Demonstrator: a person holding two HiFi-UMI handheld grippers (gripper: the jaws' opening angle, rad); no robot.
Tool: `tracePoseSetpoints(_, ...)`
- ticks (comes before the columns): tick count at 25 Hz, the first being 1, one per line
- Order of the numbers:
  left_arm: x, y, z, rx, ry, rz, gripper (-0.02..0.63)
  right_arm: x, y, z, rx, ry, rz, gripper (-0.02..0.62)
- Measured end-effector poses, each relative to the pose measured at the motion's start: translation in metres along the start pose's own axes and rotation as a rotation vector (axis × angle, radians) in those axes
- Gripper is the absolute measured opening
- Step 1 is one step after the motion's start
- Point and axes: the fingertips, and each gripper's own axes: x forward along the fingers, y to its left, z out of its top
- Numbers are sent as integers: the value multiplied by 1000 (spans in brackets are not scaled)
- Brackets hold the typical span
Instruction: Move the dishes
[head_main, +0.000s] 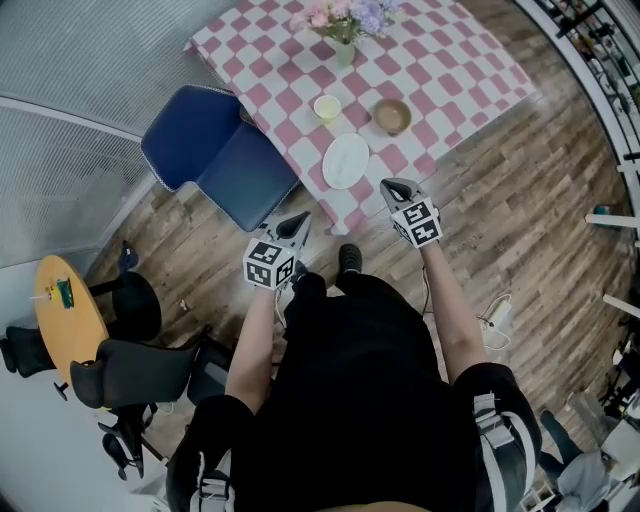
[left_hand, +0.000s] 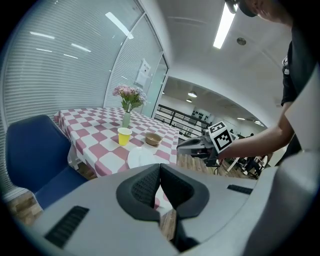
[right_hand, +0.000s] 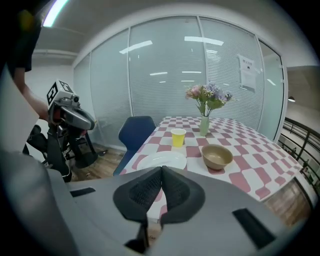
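A white plate (head_main: 345, 160) lies near the front edge of a pink-and-white checked table (head_main: 450, 70). Behind it stand a yellow cup (head_main: 327, 107) and a tan bowl (head_main: 392, 116). The plate (right_hand: 162, 161), cup (right_hand: 177, 137) and bowl (right_hand: 216, 156) also show in the right gripper view. My left gripper (head_main: 297, 226) hangs shut over the floor, short of the table. My right gripper (head_main: 392, 188) is shut too, just off the table's near edge, right of the plate. Neither holds anything.
A vase of flowers (head_main: 343, 22) stands at the table's far side. A blue chair (head_main: 220, 155) sits left of the table. A round yellow side table (head_main: 68, 310) and black office chairs (head_main: 135, 375) are at lower left. Wooden floor lies around.
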Motion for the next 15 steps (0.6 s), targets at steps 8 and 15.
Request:
tracePoseSetpoints(8, -2, -19, 4, 32, 1, 2, 23, -25, 10, 2, -29, -30, 24, 15)
tracePoseSetpoints(15, -8, -25, 0, 41, 11, 10, 21, -38, 26, -12, -7, -37, 59, 15)
